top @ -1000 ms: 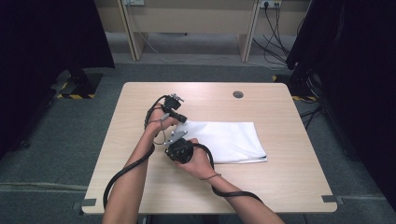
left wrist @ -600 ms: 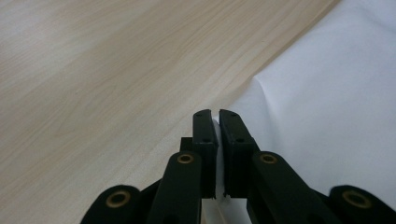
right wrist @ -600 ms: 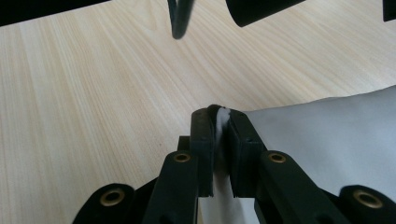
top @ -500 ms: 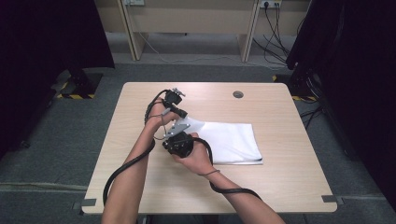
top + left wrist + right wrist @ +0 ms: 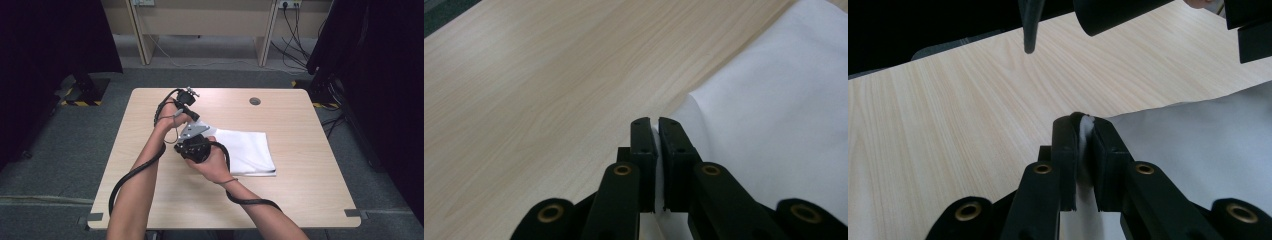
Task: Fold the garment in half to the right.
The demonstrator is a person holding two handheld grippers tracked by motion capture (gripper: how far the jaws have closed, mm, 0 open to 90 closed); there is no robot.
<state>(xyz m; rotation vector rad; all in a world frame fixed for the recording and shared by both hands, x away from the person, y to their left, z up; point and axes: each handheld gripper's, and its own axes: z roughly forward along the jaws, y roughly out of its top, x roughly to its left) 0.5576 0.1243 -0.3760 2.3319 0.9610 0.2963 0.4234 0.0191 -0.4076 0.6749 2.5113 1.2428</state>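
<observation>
Both tools, the left tool (image 5: 656,125) and right tool (image 5: 1083,122), have lifted a bit; each is pinched tight on the white cloth's (image 5: 250,150) left edge, raising it off the surface (image 5: 310,190), likely to fold.

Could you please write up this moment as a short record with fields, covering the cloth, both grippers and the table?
work in hand: handling a folded white cloth
left gripper: shut on the cloth's edge
right gripper: shut on the cloth's edge
cloth state: most of it lies flat, the pinched left edge is raised
support: light wooden table
other item: small round dark cap in the tabletop near the far edge
hands: both close together at the cloth's left side
</observation>
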